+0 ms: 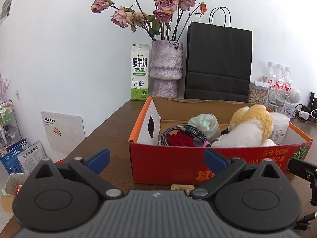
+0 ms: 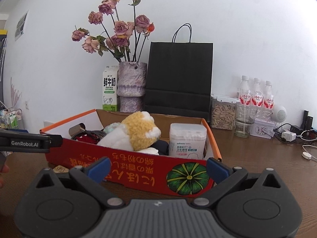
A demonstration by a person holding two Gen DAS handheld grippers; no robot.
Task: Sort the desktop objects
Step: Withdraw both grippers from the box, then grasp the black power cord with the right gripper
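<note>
A red cardboard box (image 1: 170, 164) (image 2: 138, 170) with an orange rim stands on the brown table. Inside lie a yellow-and-white plush toy (image 1: 249, 127) (image 2: 136, 132), a braided cable (image 1: 184, 131), a red cloth (image 1: 180, 139), a pale green bundle (image 1: 205, 123) and a white cotton-swab tub (image 2: 187, 139). My left gripper (image 1: 156, 159) is open in front of the box's near wall, nothing between its blue pads. My right gripper (image 2: 158, 167) is open too, facing the pumpkin picture on that wall. A small tan tile (image 1: 182, 187) (image 2: 60, 168) lies on the table by the box.
Behind the box stand a milk carton (image 1: 139, 71), a vase of dried roses (image 1: 166, 69), a black paper bag (image 1: 219, 63), a seed jar (image 2: 222, 113), a glass (image 2: 244, 120), three water bottles (image 2: 256, 94). Chargers and cables (image 2: 293, 136) lie at the right. The table's left edge (image 1: 83, 140) drops to the floor.
</note>
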